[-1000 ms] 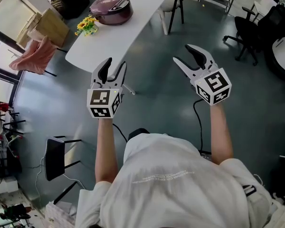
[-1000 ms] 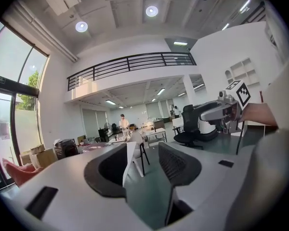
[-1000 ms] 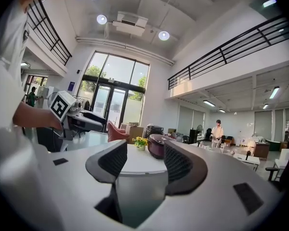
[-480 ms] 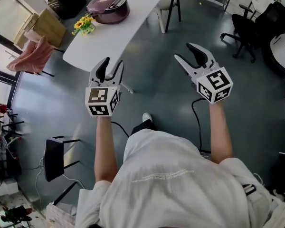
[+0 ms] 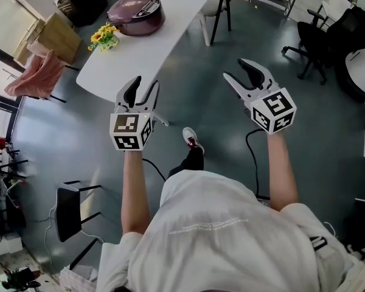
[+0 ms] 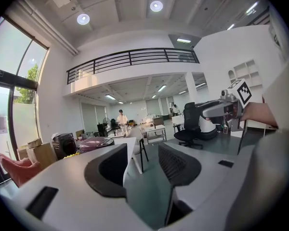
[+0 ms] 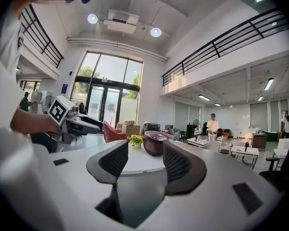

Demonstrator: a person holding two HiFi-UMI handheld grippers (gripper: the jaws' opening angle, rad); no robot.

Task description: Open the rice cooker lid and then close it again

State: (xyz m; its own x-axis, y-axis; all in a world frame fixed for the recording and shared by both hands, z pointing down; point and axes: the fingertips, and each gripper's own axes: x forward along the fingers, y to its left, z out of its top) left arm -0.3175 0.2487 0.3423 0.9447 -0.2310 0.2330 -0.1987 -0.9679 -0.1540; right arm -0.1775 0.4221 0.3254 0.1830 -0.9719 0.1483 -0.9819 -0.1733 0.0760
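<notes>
The rice cooker [image 5: 136, 11], at the upper left of the head view, has a glossy maroon shell that looks like plastic, with a darker panel on its lid. The table [image 5: 140, 53] under it has a smooth, matt white top. The floor [image 5: 194, 96] is smooth grey-blue with a faint sheen. The left gripper [image 5: 146, 81] is matt pale-grey plastic; its pads [image 6: 176, 165] are black and finely ribbed, like rubber. A pink cloth [image 5: 33, 78] drapes at the left edge, near a brown cardboard box [image 5: 53, 35]. The person's shirt [image 5: 231, 236] is white cloth, softly creased.
</notes>
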